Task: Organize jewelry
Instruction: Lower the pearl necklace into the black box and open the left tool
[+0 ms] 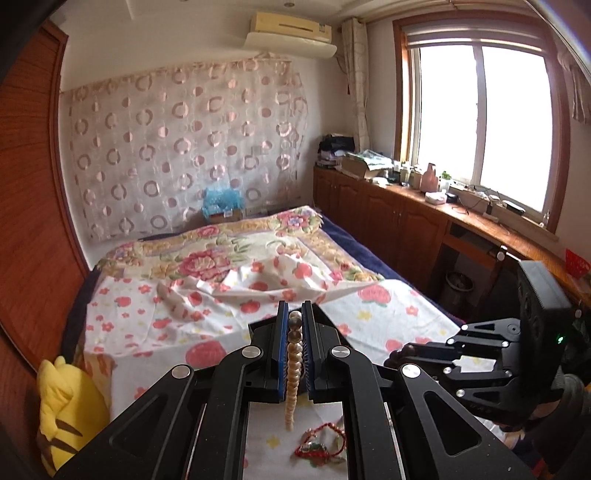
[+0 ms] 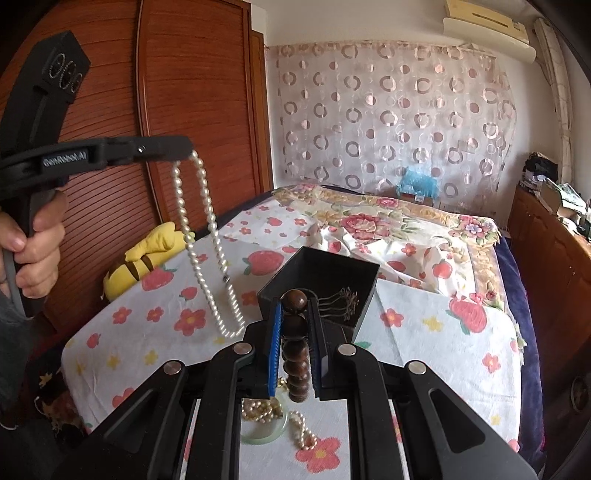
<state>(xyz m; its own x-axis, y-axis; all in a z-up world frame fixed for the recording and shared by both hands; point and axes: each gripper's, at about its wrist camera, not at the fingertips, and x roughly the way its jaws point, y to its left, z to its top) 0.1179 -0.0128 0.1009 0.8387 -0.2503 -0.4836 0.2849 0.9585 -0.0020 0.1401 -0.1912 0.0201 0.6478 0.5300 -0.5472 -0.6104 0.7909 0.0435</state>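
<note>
While the left claw pinches a pearl necklace hanging between its closed pads above the bed, the right view shows the right claw clamped on a dark wooden bead bracelet, just near of a black box.

I am in a home bedroom: a bed under floral sheets, a wooden wardrobe, a wall air conditioner, and a curtained window above low cabinets.
</note>
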